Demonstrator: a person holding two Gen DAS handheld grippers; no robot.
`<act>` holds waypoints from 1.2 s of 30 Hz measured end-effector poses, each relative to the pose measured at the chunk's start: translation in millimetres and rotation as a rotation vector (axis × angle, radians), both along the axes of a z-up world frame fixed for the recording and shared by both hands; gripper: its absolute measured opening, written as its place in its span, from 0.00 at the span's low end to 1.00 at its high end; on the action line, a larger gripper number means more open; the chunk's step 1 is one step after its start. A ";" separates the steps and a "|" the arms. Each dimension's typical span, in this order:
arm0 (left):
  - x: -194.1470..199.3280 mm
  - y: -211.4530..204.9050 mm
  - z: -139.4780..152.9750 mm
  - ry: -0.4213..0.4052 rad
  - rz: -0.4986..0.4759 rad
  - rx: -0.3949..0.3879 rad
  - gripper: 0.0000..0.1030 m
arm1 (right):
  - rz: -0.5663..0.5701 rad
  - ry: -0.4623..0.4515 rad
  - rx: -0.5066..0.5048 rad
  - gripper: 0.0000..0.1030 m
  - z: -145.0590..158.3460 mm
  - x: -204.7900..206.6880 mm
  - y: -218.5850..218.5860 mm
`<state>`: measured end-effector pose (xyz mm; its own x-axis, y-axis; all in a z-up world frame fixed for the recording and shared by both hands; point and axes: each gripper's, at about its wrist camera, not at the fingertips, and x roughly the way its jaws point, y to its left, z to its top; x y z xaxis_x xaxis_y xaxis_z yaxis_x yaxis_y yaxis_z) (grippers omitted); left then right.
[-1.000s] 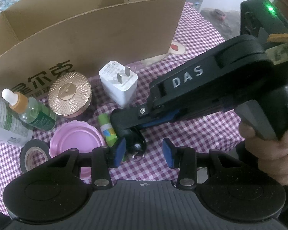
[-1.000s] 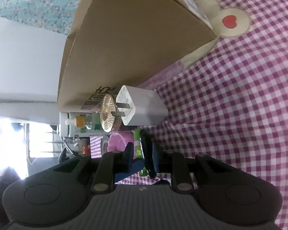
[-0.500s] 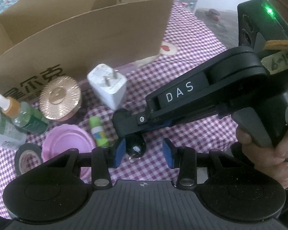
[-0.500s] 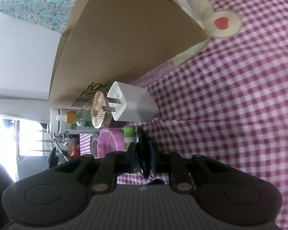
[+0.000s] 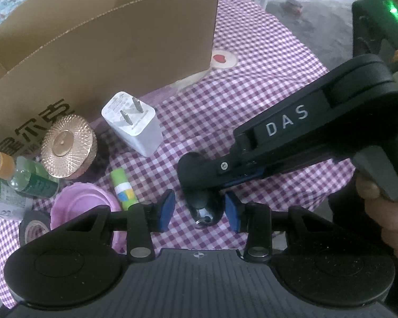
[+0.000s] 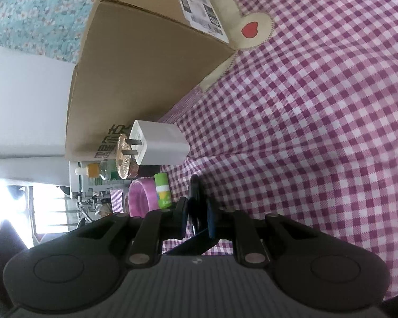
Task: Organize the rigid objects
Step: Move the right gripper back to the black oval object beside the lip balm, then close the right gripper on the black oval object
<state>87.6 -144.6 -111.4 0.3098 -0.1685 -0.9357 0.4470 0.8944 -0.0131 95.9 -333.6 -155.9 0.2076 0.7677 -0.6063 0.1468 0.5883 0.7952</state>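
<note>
A small black key fob with a metal ring hangs just above the purple checked cloth. My right gripper reaches in from the right and is shut on it. In the right wrist view the fob shows edge-on, pinched between the blue pads of the right gripper. My left gripper points steeply down with its jaws apart. The fob sits in the gap, and neither pad touches it.
An open cardboard box stands behind. Before it lie a white charger plug, a rose-gold jar, a green stick, a pink lid, a tape roll and a dropper bottle. A hand holds the right gripper.
The right gripper's jaws have shut on the black fob. The fob now sits midway between the left pads instead of against the left one. Both views have shifted slightly.
</note>
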 end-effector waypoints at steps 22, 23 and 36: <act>-16.9 4.9 21.6 -0.043 0.014 -0.043 0.25 | -0.006 -0.052 -0.024 0.15 35.3 -10.9 -3.4; -18.6 5.6 22.6 -0.047 0.016 -0.046 0.25 | -0.007 -0.056 -0.031 0.15 37.1 -11.6 -1.9; -24.2 24.5 27.5 -0.033 0.030 -0.131 0.24 | -0.097 -0.007 -0.092 0.18 30.9 -19.8 -4.9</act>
<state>63.4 -120.1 -83.9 0.3472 -0.2786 -0.8955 0.4222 0.8990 -0.1161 76.1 -338.5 -125.0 0.2832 0.6849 -0.6714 0.2011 0.6420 0.7398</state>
